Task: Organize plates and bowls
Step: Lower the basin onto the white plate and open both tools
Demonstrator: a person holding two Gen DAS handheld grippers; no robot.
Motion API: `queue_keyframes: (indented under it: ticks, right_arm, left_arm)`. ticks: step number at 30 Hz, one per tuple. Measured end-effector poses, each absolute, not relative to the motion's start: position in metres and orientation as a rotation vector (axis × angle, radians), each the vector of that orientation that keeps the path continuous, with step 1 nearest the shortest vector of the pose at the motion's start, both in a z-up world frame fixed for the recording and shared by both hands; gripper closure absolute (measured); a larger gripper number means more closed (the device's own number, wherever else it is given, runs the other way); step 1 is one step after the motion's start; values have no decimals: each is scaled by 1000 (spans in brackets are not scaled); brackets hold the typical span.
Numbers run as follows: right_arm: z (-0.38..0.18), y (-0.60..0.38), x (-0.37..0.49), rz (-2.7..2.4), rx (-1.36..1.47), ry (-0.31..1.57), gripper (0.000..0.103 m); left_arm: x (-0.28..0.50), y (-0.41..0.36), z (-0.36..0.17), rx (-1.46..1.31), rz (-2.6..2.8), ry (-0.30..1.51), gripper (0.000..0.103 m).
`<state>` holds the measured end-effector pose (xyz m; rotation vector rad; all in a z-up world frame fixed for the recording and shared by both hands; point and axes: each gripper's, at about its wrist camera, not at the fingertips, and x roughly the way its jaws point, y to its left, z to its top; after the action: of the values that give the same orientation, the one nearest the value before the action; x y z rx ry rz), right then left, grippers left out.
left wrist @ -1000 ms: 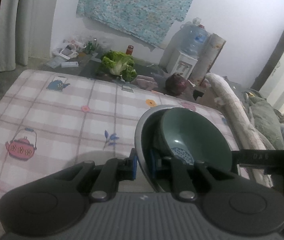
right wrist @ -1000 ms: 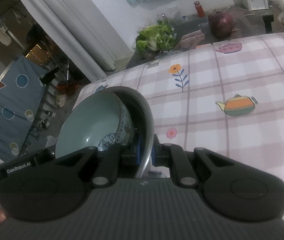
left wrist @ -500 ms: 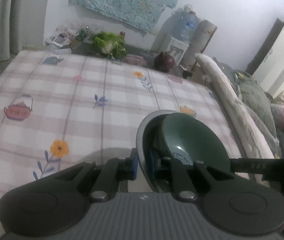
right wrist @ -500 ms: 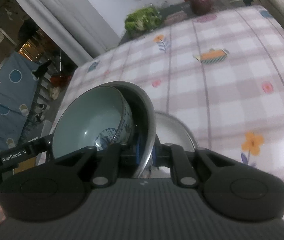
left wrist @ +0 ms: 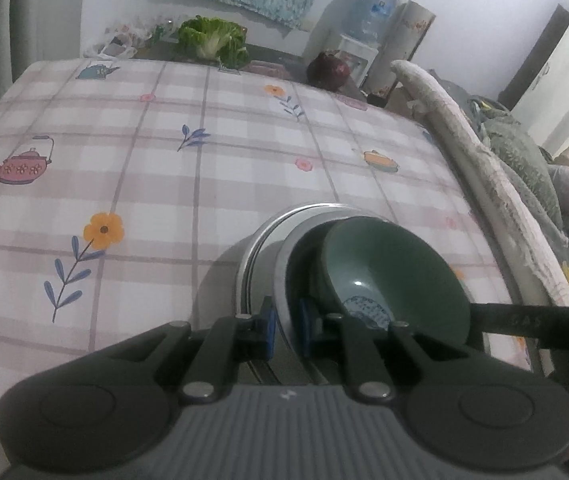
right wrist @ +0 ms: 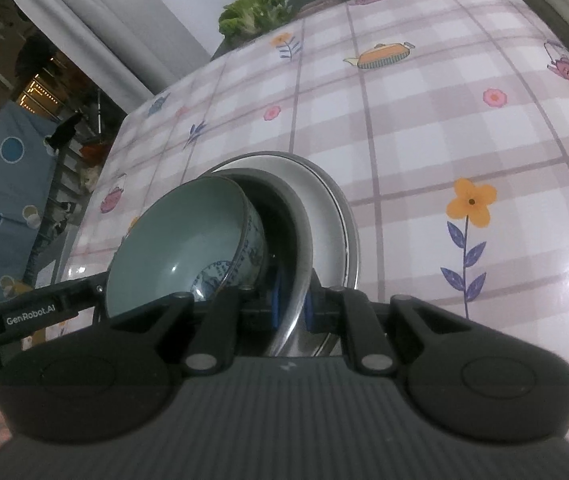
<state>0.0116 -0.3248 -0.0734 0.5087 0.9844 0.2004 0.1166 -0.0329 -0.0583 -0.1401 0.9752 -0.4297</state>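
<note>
1. You are holding the left gripper [left wrist: 283,330] nearly closed, its blue pads pinching the rim of a metal bowl [left wrist: 280,280] on that bowl's left side.
2. You are holding the right gripper [right wrist: 293,312] just as tightly closed, its blue pads clamping the opposite rim of the same metal bowl [right wrist: 298,240].
3. The metal bowl is hanging between your two grippers, tilted on edge in both views rather than sitting level.
4. A green ceramic bowl [left wrist: 388,276] is lying inside the metal bowl, leaning against its inner wall, with a blue pattern showing at its bottom.
5. From the right wrist camera, that ceramic bowl [right wrist: 180,248] is showing a pale green inside and blue-and-white painting on its outer wall.
6. A metal plate [right wrist: 334,224] is lying flat on the tabletop [left wrist: 204,160] directly beneath the bowls you are carrying; its rim [left wrist: 252,256] is peeking out to the left of the metal bowl in the left view.
7. Whether the metal bowl is touching the plate, you cannot tell from these views.
8. The tabletop is wearing a pink checked cloth printed with teapots and flowers.
9. Beyond its far edge, a leafy green vegetable [left wrist: 212,38] and a dark red cabbage [left wrist: 328,70] are sitting on a lower surface, near a water dispenser [left wrist: 360,36].
</note>
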Motion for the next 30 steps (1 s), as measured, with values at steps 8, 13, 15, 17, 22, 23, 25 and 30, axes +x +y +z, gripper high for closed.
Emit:
queue_keyframes:
  ticks: [8,13,15,17,22,23,25,30]
  right_arm:
    - [-70,-317,17,172,390,960,90]
    - [-64,-316,18,149,344,933,87]
    - [-59,-316,16,139,318,905,84]
    - [-54,-314,13,129,298,878,79]
    - [-43,-319,0,71,296,821,61]
    - [-41,-320,-4,63,303,810,58]
    - [-36,-322,-15,45,309,789,52]
    - [-17,-318,-53,13,313,726,22]
  left_arm:
    - [118,-37,-55,-84,-422,945,89]
    - [116,-37,-43,-70,-426,907,87]
    - [114,-35,-39,-63,-423,889,81]
    - [110,-31,-34,-63,-424,870,70]
    - [98,-21,-21,-38,-414,810,42]
    - [94,-20,-18,-28,-414,797,37]
    - [87,-19,-13,-3,-411,777,28]
    - [65,-22,1,64,-379,728,0]
